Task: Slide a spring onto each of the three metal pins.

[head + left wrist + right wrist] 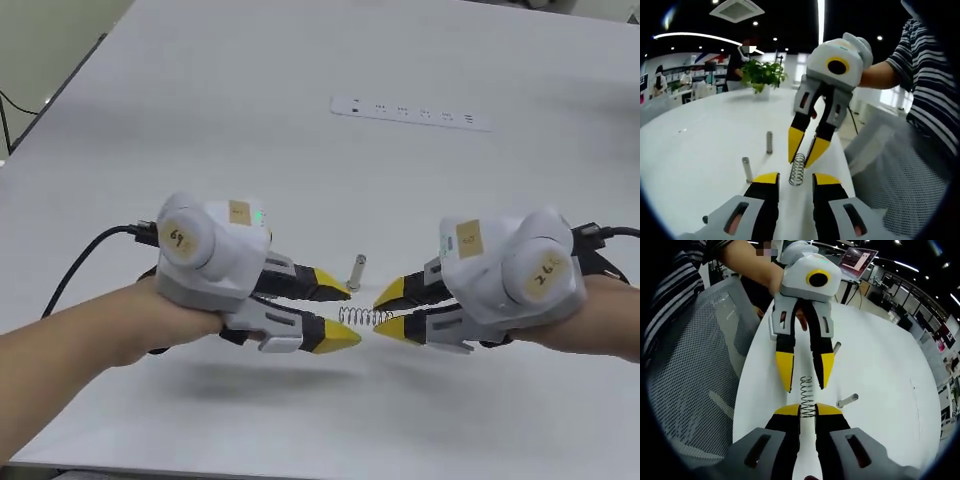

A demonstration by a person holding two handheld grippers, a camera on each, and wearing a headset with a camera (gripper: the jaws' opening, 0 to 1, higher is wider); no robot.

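Left tongs [352, 313]: held in the person's left hand [170, 315], low over the white surface [250, 90]. The two yellow tips are spread wide, and nothing is gripped by them.
Right tongs [378, 313]: held in the right hand [600, 320] and pointed tip to tip at the left tongs. The tips are pulled in narrow, and the spring is pinched between them.
Spring [362, 317]: a thin wire coil, found right between the two tongs. One end is held by the right tongs. The other end is poked into the open gap of the left tongs, and no touch with those tips can be seen. Whether the surface is touched by it cannot be told.
Near pin [746, 169]: a short metal pin, stood upright on the surface just beside the left tongs' tip, on the side away from the person. It is bare and apart from the spring.
Far pin [769, 142]: stood upright a little farther along, near the tips of the right tongs. It looks ribbed, but whether a coil is on it cannot be told.
Power strip [410, 113]: a long white strip, laid flat well beyond both tongs.
Mesh chair [890, 170]: seen below and behind the right tongs, off the edge of the surface.
Striped sleeve [920, 55]: worn on the arm behind the right tongs.
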